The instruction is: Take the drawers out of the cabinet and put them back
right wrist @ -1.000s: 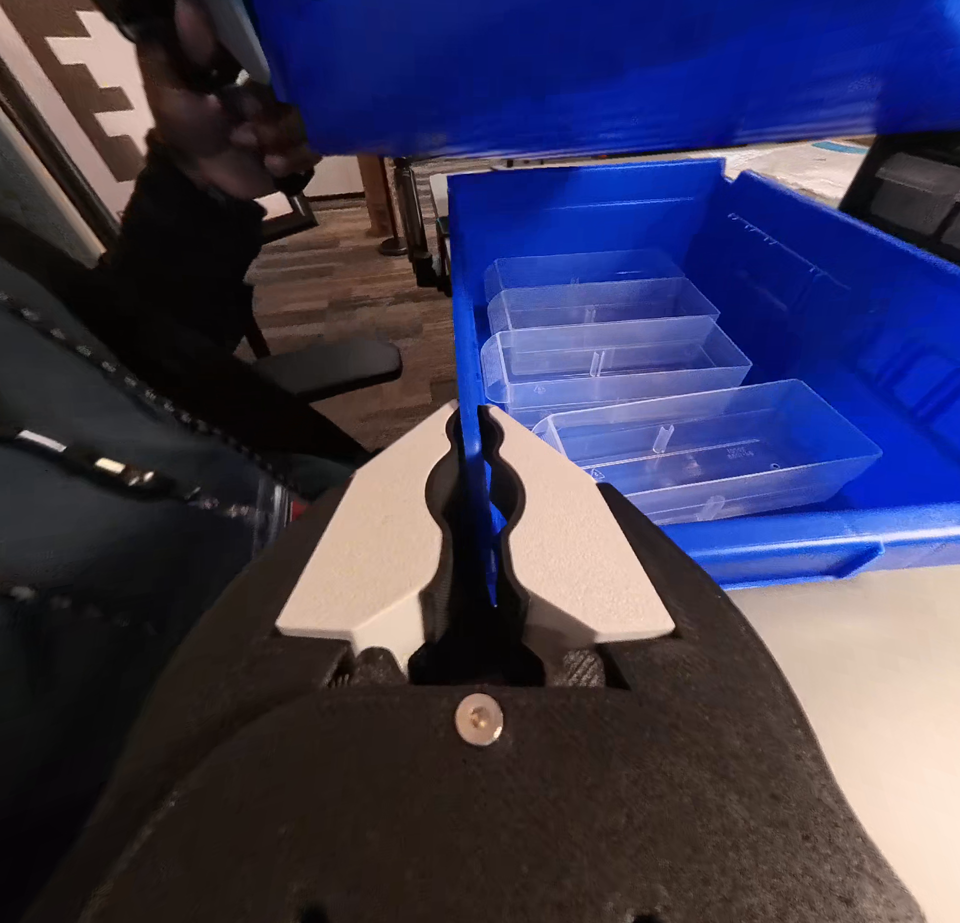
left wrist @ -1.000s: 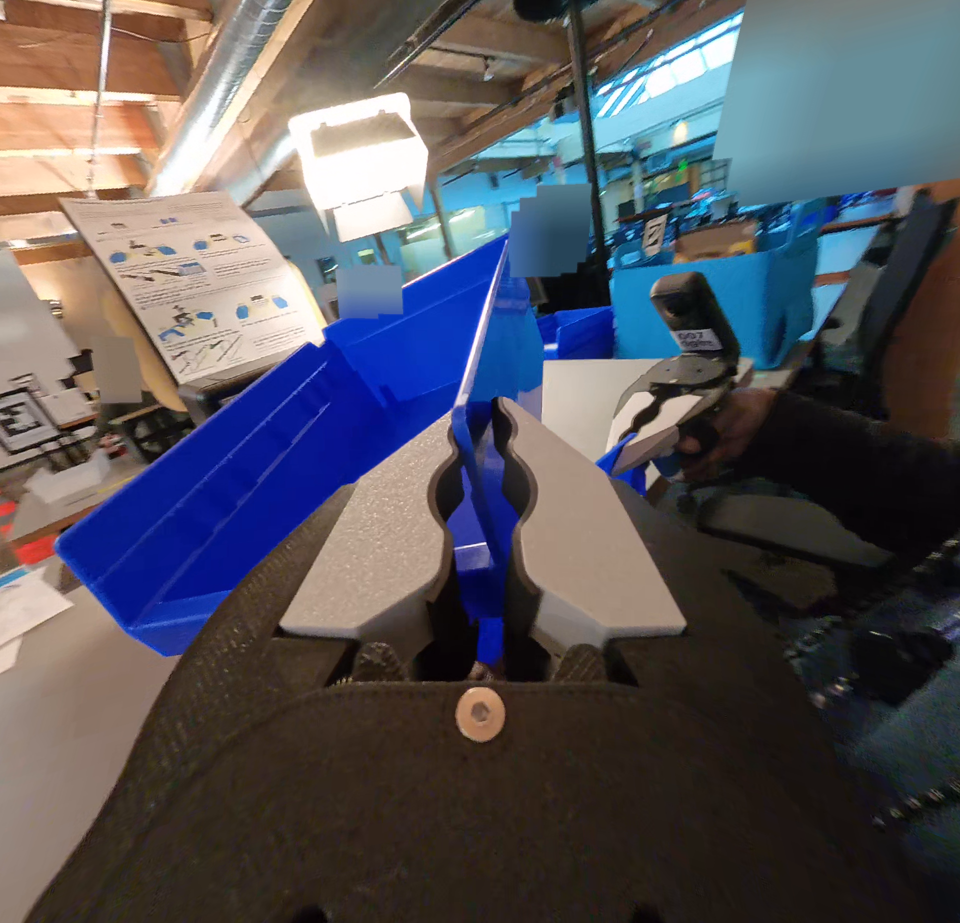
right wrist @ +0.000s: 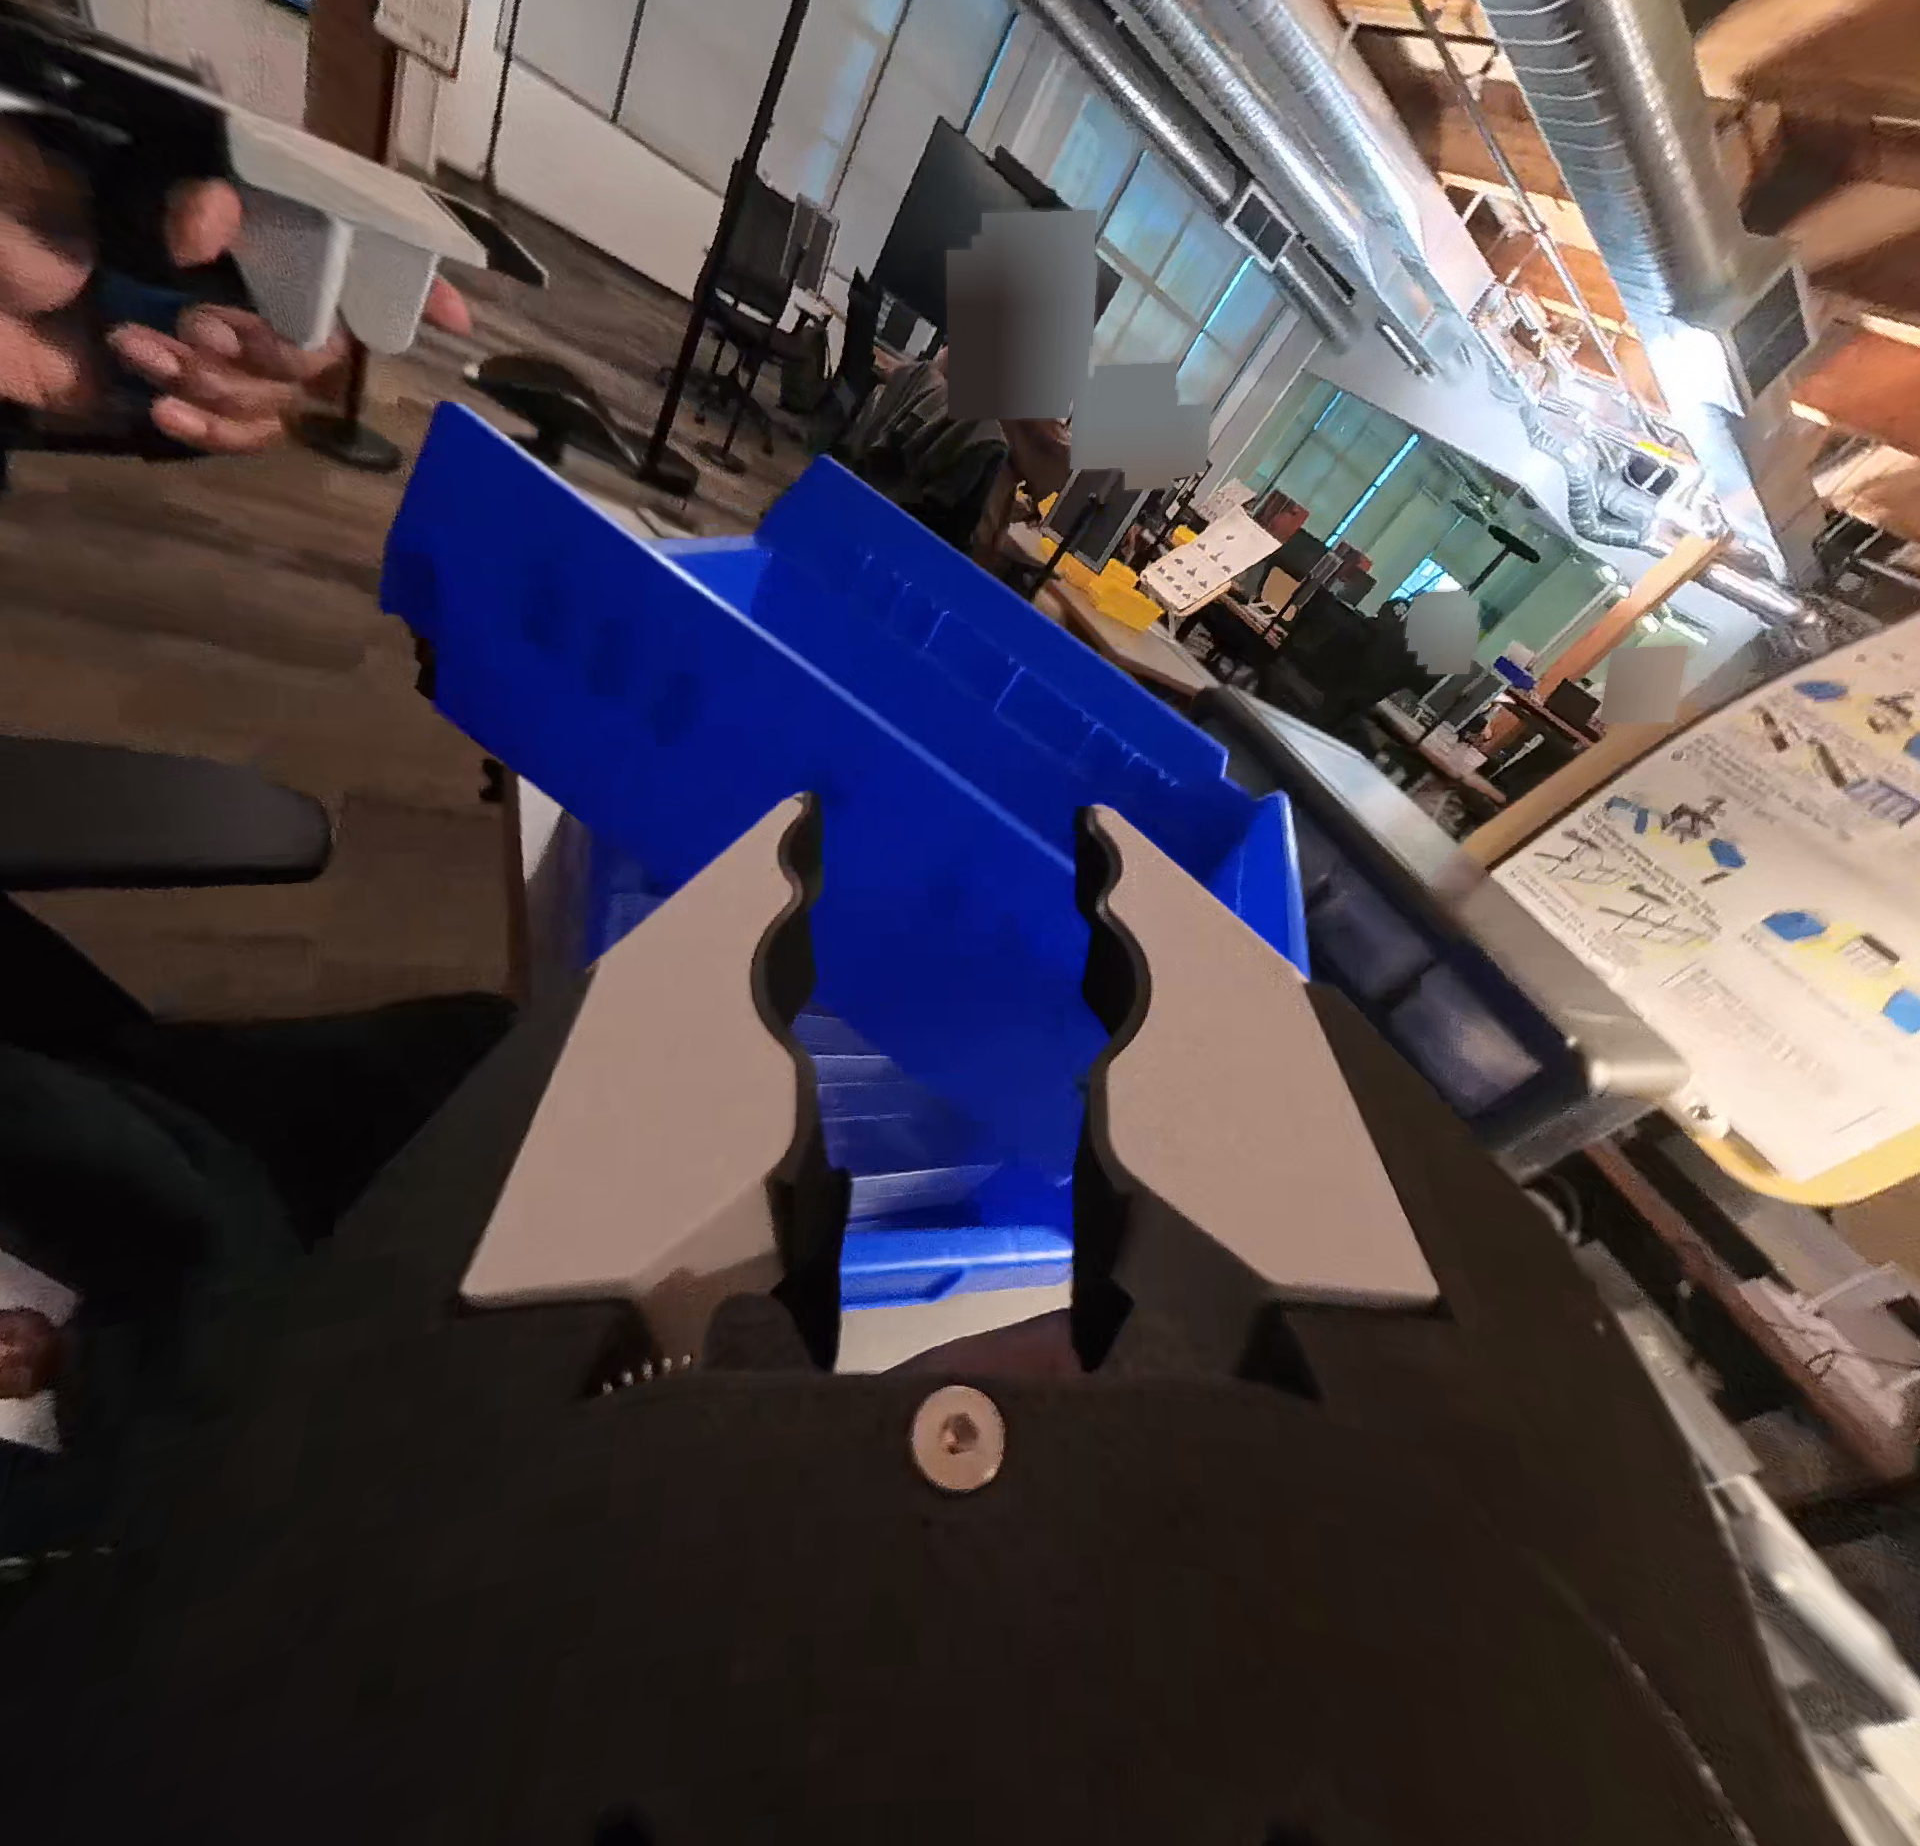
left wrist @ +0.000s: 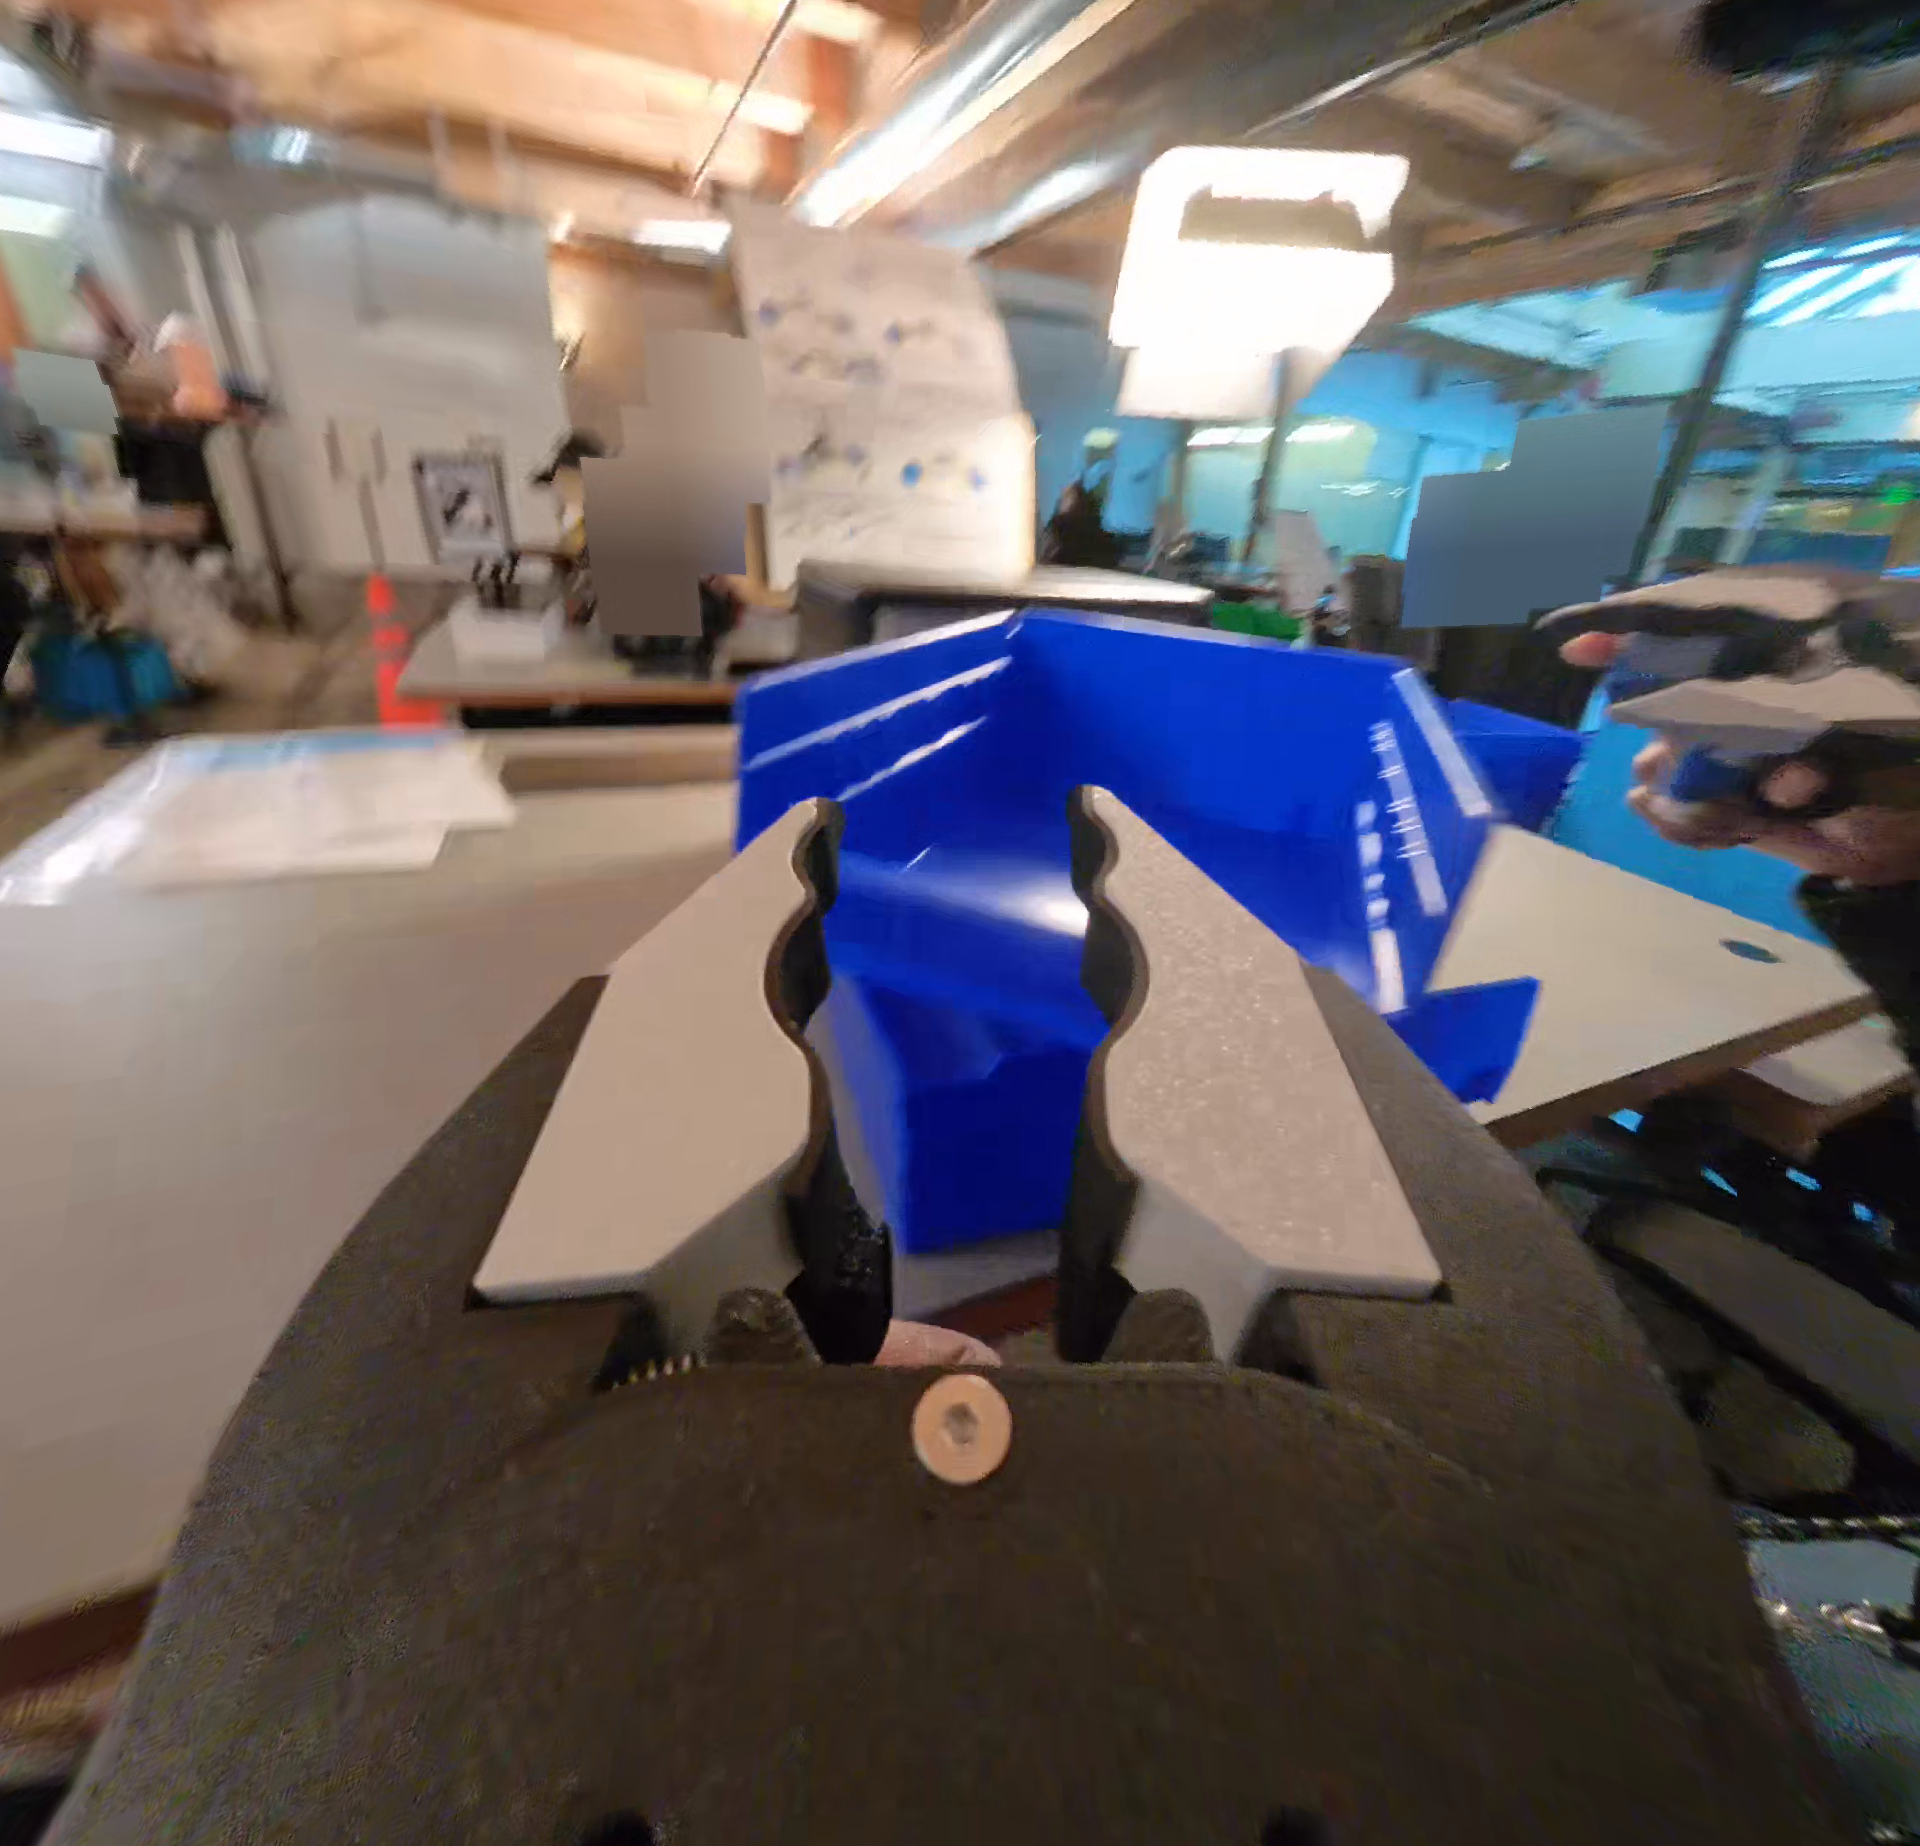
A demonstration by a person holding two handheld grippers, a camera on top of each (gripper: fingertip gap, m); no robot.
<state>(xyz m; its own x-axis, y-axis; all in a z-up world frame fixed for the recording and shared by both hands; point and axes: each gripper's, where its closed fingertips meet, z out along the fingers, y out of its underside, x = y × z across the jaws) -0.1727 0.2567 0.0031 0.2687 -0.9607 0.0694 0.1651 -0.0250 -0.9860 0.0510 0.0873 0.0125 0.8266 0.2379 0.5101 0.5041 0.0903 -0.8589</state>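
Table (left wrist: 260, 1017): grey top, carrying the blue bins near its right edge.

Upper bin (right wrist: 748, 757): a long blue open-topped tray, tilted, resting across a lower blue bin (right wrist: 935, 1266). In the right wrist view its long axis runs from upper left to lower right, with the far end raised and the open side turned up and to the right. In the left wrist view the same bin (left wrist: 1143, 757) shows its inside corner and end wall; motion blur makes its exact lean hard to judge there. It sits just ahead of both grippers, touching neither.

Left gripper (left wrist: 951, 820): jaws spread, nothing between the pads; the bin lies beyond the fingertips. It also appears at the upper left of the right wrist view, held in a hand (right wrist: 187, 362).

Right gripper (right wrist: 945, 820): jaws spread likewise, pads clear of the bin wall behind them.

Poster (right wrist: 1766, 913): a printed sheet at the right, propped beside the bins.
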